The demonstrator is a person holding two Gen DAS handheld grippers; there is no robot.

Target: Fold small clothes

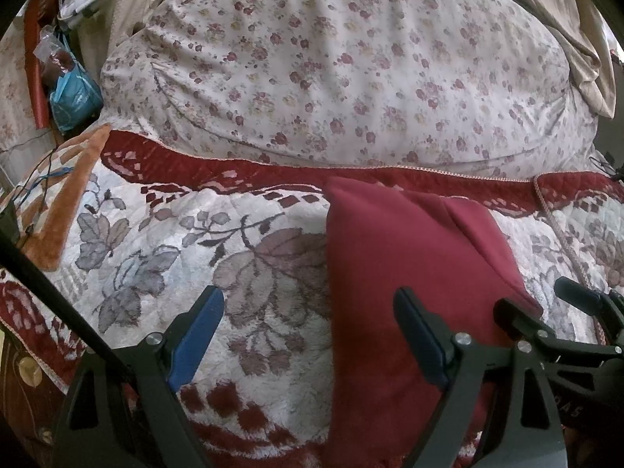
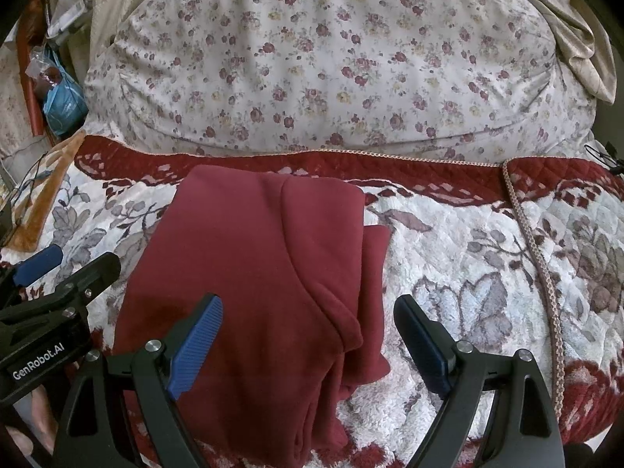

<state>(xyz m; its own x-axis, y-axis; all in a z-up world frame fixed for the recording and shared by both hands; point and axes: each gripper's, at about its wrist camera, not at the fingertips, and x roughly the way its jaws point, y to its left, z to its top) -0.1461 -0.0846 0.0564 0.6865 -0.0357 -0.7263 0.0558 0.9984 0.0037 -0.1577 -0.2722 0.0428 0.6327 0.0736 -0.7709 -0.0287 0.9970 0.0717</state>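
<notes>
Your left gripper (image 1: pixel 308 335) is spread wide and holds nothing, its right finger over the left edge of the red garment (image 1: pixel 405 269). Your right gripper (image 2: pixel 308 335) is just as wide and empty, hovering above that folded garment. The garment lies flat on the fleecy flowered blanket (image 2: pixel 468 273), in front of the big floral pillow (image 2: pixel 331 58).
</notes>
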